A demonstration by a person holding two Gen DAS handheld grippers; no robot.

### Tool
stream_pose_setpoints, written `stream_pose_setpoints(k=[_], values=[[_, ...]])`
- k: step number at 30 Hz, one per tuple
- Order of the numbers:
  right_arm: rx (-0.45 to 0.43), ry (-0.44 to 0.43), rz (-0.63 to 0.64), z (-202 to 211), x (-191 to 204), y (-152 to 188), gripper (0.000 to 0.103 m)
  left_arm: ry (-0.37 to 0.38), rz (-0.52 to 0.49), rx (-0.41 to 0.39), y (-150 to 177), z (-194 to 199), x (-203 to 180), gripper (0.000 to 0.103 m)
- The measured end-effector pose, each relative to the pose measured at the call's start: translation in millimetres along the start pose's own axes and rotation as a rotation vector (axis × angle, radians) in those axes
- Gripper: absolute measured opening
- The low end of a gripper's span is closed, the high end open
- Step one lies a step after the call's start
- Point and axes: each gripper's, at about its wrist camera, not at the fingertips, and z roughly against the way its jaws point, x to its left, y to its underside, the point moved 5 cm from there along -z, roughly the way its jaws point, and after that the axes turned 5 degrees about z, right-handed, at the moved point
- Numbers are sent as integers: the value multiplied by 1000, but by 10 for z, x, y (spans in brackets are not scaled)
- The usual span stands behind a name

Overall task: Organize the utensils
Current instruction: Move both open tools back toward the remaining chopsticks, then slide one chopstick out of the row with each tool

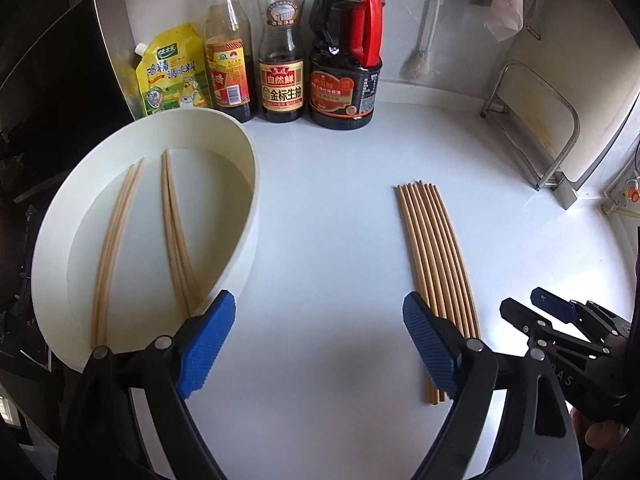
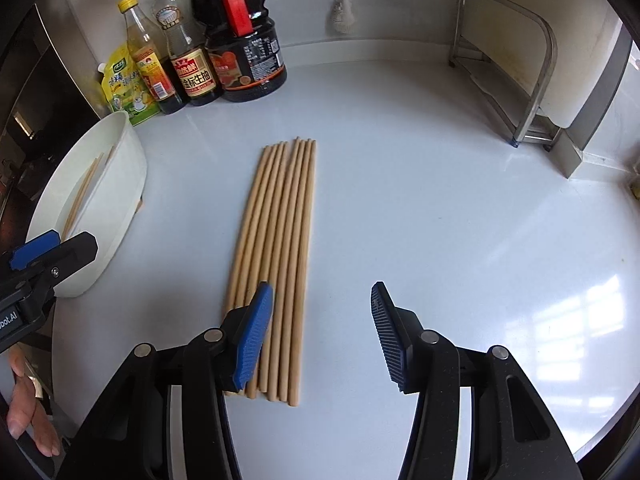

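Both grippers are built alike: black plastic linkage arms joined by round silver pivot pins, each finger ending in a blue ribbed pad. The left gripper (image 1: 318, 334) shows long slots cut in its outer arms. The right gripper (image 2: 322, 330), nearest the chopsticks (image 2: 276, 264), has the same slots. White lettering marks the left gripper's black body.

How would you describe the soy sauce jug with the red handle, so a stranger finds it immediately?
Look at the row of bottles against the back wall. The jug stands at its right end. It is the widest and darkest, and only it has a red handle.
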Motion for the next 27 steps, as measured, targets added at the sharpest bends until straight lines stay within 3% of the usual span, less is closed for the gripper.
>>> stream_pose_setpoints(k=[15,27], values=[[14,-32,23,-380,-34,22,49,-49,-27,23,109,-289,-159,86],[-1,2,44,-443,-13,12,49,-44,-8,42,122,-365,-139,87]])
